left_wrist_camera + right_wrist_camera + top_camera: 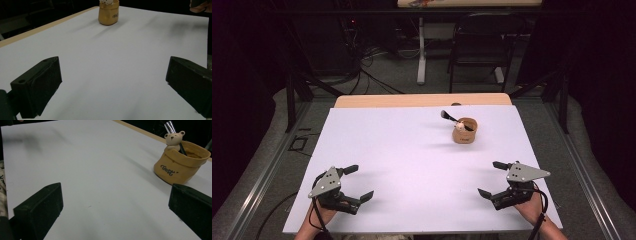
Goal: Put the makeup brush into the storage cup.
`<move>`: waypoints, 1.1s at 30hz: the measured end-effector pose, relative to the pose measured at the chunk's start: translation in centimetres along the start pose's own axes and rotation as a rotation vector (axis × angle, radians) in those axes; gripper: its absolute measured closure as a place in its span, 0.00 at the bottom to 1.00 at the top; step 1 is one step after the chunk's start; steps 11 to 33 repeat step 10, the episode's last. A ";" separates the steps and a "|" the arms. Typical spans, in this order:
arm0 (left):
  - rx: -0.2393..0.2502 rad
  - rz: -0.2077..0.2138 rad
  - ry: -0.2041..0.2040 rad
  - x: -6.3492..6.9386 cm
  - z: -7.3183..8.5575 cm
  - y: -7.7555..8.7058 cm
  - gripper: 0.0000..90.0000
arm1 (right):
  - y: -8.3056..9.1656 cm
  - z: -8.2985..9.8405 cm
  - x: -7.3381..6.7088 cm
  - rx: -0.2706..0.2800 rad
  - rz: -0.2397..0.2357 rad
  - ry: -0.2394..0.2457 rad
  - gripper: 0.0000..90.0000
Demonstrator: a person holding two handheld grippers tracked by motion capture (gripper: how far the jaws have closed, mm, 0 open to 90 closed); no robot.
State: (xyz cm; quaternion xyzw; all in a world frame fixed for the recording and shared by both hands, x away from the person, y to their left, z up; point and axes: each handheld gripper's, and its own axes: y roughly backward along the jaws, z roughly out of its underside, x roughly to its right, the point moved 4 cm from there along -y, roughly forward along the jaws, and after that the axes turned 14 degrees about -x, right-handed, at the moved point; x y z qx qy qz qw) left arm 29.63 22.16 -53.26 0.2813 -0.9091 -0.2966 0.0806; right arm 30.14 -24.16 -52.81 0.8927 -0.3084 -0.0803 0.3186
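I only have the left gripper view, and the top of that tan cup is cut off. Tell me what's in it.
Observer: A small bear figure sits on the rim of the cup.
Operator: Report anything else inside.
Observer: A metal-handled utensil leans in it, behind the bear.
Operator: Give me the right tool's state.
Observer: The right tool is open, holding nothing, near the table's front edge.

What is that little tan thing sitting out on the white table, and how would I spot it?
Start at the white table and look to its far right part, near the wooden edge. There stands a small tan cup shaped like a rolled-down sack, with dark lettering on its side. A tiny bear figure peeks over its rim, and a dark-handled utensil leans out of it.
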 end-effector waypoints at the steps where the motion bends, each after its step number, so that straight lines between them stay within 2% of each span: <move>1: 0.001 0.001 0.001 0.0 0.0 0.0 0.00 | 0.0 0.0 0.0 0.001 0.003 0.000 0.00; 7: -0.003 0.003 0.001 0.1 0.1 0.1 0.00 | -0.3 -0.1 -0.2 -0.012 0.008 0.005 0.00; 10: -0.005 0.001 0.002 0.0 0.1 0.1 0.00 | -0.3 -0.2 -0.3 -0.008 0.009 0.022 0.00; 33: -0.005 0.001 0.002 0.0 0.1 0.1 0.00 | -0.3 -0.2 -0.3 -0.008 0.009 0.022 0.00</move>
